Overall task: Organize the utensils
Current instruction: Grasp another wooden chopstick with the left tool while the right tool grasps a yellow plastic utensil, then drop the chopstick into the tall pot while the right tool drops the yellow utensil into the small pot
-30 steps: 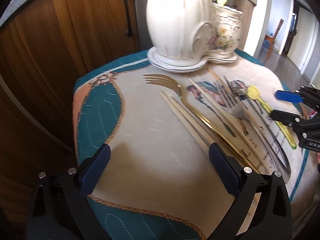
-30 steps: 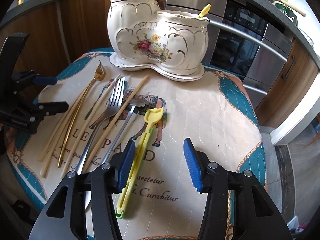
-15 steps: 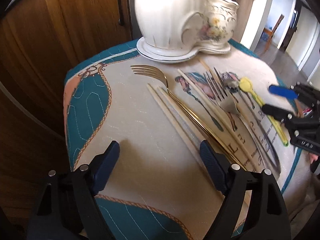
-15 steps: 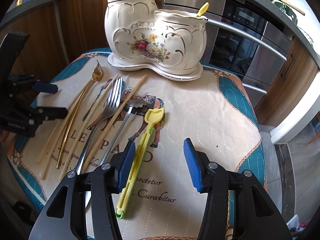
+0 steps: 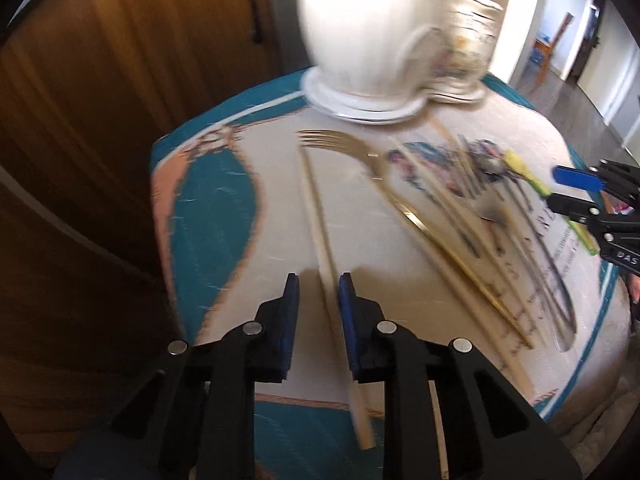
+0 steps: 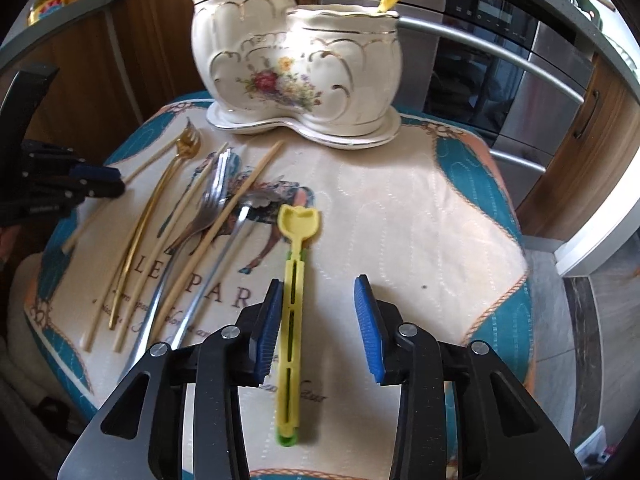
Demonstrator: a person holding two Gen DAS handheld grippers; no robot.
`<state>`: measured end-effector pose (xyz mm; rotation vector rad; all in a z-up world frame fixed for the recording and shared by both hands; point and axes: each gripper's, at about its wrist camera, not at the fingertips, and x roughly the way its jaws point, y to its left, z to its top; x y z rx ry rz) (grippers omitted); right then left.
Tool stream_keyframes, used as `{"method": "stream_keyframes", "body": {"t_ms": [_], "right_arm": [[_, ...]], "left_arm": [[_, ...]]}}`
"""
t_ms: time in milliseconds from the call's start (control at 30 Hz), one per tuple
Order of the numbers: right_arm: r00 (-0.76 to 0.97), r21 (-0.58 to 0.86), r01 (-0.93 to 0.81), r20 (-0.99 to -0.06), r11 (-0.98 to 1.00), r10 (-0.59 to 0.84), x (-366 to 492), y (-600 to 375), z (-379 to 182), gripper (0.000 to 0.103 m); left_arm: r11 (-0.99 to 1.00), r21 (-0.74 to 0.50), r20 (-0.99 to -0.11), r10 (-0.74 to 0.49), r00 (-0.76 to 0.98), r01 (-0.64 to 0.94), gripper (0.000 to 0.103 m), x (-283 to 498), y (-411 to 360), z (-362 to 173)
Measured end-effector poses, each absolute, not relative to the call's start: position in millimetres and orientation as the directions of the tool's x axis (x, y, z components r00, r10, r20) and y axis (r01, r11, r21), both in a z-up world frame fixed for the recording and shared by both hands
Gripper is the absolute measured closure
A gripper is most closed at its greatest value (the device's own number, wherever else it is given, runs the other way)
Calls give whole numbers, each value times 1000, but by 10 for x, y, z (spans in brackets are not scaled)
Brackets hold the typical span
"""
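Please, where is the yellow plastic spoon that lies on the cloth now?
In the right wrist view the yellow spoon lies on the cloth just inside the left finger of the open right claw, right of the silver spoon.

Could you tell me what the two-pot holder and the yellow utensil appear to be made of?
The two-pot holder looks like glazed ceramic: glossy cream surface, gold trim, painted flowers. The yellow utensil appears to be moulded plastic: matte, uniform colour, slotted handle with a green end.
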<state>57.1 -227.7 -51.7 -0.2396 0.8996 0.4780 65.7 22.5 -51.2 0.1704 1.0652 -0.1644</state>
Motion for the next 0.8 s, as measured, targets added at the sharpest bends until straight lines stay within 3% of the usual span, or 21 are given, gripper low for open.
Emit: {"method": "stream_keyframes", "body": {"t_ms": [233,433,500,567,633,800], "right_arm": [[518,-3,-504,-801,864,299,640,-2184,-523,65],[489,11,-523,-815,852,311,711,-2140,-539,78],[467,36,-537,-819,842,333,710,-2139,-540,93],[457,55,-542,-818,839,349,706,-2135,-544,93],[456,71,-545,-811,836,366,686,-2146,-542,93],[470,127,-516,-785,847,403,684,-2232,-513,93]], "left_arm": [[984,48,-869,-44,493,173,82,801,314,-489],[983,30,-864,-67,499,182,82,903,268,-511],[982,24,-861,-75,503,187,82,920,280,-521],[981,25,-859,-78,506,193,86,917,288,-528],[982,21,-856,-80,511,189,97,904,318,-528],[981,2,-843,-103,527,194,97,868,361,-515]]}}
